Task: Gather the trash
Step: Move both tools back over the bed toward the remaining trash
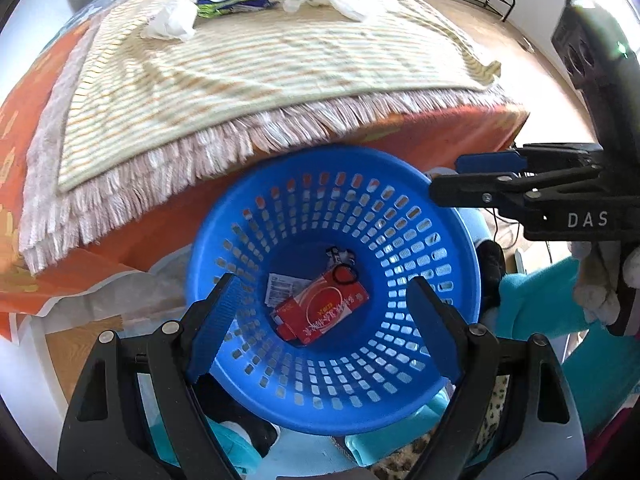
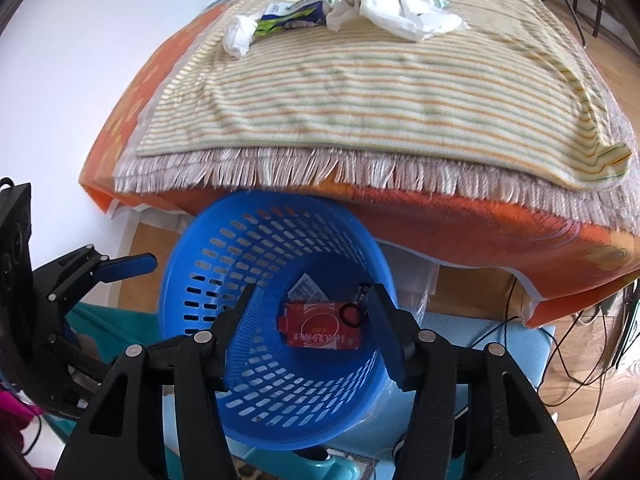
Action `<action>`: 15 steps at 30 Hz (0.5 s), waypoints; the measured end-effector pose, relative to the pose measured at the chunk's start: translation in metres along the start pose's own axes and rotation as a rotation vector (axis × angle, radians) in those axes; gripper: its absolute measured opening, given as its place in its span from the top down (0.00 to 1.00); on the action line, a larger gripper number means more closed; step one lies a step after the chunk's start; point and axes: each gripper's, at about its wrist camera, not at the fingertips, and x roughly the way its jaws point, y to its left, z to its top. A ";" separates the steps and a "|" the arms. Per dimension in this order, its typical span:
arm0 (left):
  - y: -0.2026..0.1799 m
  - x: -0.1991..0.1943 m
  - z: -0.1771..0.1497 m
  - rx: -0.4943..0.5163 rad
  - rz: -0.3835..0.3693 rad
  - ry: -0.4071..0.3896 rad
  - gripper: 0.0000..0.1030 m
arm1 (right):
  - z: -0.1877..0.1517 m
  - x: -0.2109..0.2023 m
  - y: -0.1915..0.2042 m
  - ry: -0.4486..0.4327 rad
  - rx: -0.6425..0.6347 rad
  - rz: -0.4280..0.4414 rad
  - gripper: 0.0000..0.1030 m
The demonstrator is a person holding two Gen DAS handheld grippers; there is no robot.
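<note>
Black left tool (image 1: 320,320) with blue pads, silver screws, white "DAS" lettering

Left gripper (image 1: 320,316) and right gripper (image 2: 316,330) point downward, seemingly empty.

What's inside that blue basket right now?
In the blue basket lie a red box, a black ring on it, a white paper slip and a small dark item I can't identify. Whatever sits under the box is hidden.

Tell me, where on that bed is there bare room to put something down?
The striped blanket is bare from its fringe back to the trash. The far end is crowded: crumpled tissue, wrapper, plastic bag.
</note>
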 end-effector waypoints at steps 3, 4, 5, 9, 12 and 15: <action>0.007 -0.005 0.006 -0.020 0.010 -0.014 0.16 | 0.004 -0.005 -0.002 -0.015 0.010 -0.002 0.47; 0.009 -0.007 0.010 -0.027 0.013 -0.019 0.16 | 0.005 -0.006 -0.002 -0.019 0.014 0.000 0.47; 0.012 -0.010 0.014 -0.035 0.017 -0.027 0.16 | 0.007 -0.007 -0.002 -0.022 0.017 0.000 0.47; 0.022 -0.024 0.032 -0.050 0.045 -0.064 0.16 | 0.020 -0.014 0.000 -0.038 0.014 0.001 0.47; 0.032 -0.035 0.051 -0.059 0.075 -0.100 0.16 | 0.028 -0.020 0.002 -0.061 0.005 -0.001 0.47; 0.045 -0.043 0.070 -0.093 0.090 -0.129 0.16 | 0.038 -0.025 0.003 -0.075 -0.005 0.001 0.46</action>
